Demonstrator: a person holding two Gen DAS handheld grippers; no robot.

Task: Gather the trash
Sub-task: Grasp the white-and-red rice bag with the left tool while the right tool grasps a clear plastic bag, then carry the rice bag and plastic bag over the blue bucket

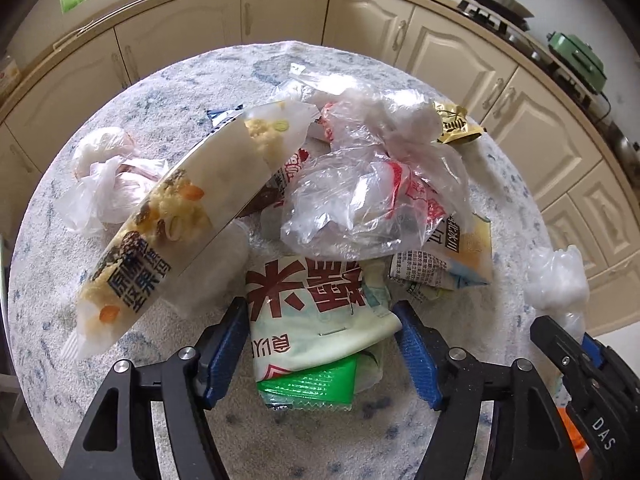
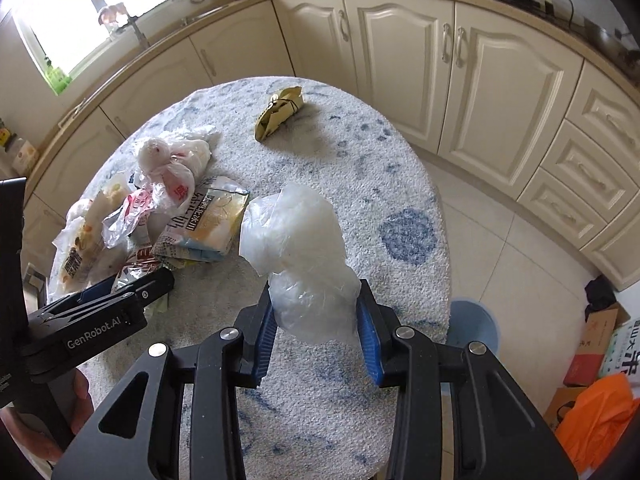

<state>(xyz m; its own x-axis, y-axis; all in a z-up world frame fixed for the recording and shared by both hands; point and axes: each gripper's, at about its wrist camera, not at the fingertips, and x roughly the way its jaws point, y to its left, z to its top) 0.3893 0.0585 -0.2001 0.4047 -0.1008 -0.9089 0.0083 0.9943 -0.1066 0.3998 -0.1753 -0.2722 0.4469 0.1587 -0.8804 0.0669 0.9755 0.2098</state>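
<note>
Trash is piled on a round table covered with a white-and-blue cloth point(image 1: 64, 280). My left gripper point(image 1: 320, 304) points down over a pale wrapper with red characters point(image 1: 316, 312) that lies on a green wrapper point(image 1: 312, 384). Its blue pads stand at the pale wrapper's two edges without squeezing it, so it is open. My right gripper point(image 2: 315, 288) is shut on a crumpled clear plastic bag point(image 2: 300, 232) and holds it above the cloth. The same bag point(image 1: 556, 280) and right gripper point(image 1: 568, 332) show at the right of the left wrist view. The left gripper point(image 2: 132, 286) also appears at the left of the right wrist view.
The pile holds a long nut-snack bag point(image 1: 180, 216), clear bags point(image 1: 368, 192), a white knotted bag point(image 1: 104, 168) and a blue-and-yellow pack point(image 2: 212, 224). A gold wrapper point(image 2: 280, 114) lies apart at the far side. A light blue round container point(image 2: 474, 320), an orange bag point(image 2: 592, 412) and boxes stand on the floor at the right.
</note>
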